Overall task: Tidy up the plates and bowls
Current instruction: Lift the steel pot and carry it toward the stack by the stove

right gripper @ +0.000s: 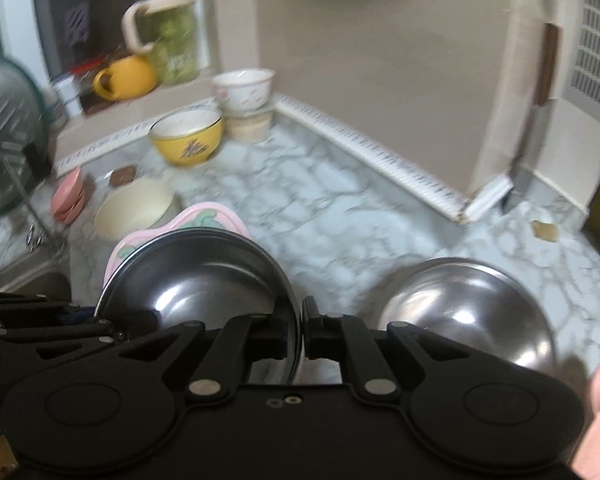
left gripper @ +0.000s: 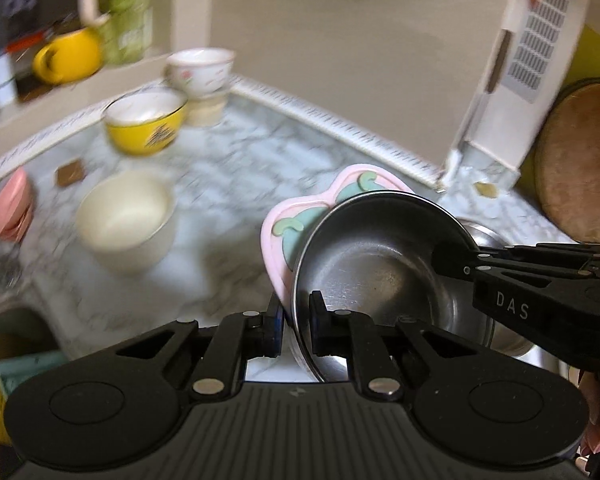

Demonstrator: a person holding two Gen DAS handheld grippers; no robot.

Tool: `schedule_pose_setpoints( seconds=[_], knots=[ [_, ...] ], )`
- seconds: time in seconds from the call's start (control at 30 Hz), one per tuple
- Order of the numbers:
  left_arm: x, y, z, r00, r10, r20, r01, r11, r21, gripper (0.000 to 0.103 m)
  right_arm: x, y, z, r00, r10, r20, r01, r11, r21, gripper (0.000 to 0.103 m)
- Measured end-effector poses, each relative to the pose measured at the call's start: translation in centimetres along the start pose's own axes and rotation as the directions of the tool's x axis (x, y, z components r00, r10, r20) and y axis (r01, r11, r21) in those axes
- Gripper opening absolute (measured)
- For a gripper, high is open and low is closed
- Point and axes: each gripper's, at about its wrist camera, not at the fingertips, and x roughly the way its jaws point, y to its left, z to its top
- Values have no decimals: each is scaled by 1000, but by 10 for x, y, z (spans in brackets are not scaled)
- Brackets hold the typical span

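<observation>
My left gripper (left gripper: 296, 318) is shut on the near rims of a steel bowl (left gripper: 372, 264) and a pink plate (left gripper: 284, 220) that lies behind it. My right gripper (right gripper: 302, 330) is shut on the right rim of the same steel bowl (right gripper: 196, 280); it shows in the left wrist view (left gripper: 456, 256) at the bowl's far right edge. Both hold bowl and plate tilted above the marble counter (right gripper: 340, 208). A second steel bowl (right gripper: 468, 312) sits on the counter to the right.
A cream bowl (left gripper: 126, 218), a yellow bowl (left gripper: 146, 126), stacked white bowls (left gripper: 202, 80) and pink saucers (left gripper: 12, 210) stand on the counter's left and back. A yellow mug (left gripper: 68, 56) and green jug (left gripper: 120, 8) sit on the sill. A wooden board (left gripper: 580, 160) leans right.
</observation>
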Motion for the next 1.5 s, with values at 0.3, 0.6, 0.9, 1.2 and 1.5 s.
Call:
schedule_pose_setpoints(
  seconds=[0.3,0.6,0.9,1.2,1.5],
  knots=[
    [19,-71,37,996,-80,-28,83,987,135,12,-24,-65,6,996,-89,9,88,990,110,9],
    [54,-128,55,990,-97,-107,117,973,199,12,-24,-126,1,989,-138,-56,147,962,231,9],
    [81,-155,52,985,-72,-155,106,969,224,12,-12,-157,-15,983,-140,-116,167,947,276,9],
    [112,-156,53,976,-34,-217,79,976,205,12,13,-171,-14,977,-93,-191,146,946,289,9],
    [128,-155,48,971,-18,-237,67,978,199,12,29,-173,-16,971,-80,-224,143,949,280,9]
  ],
)
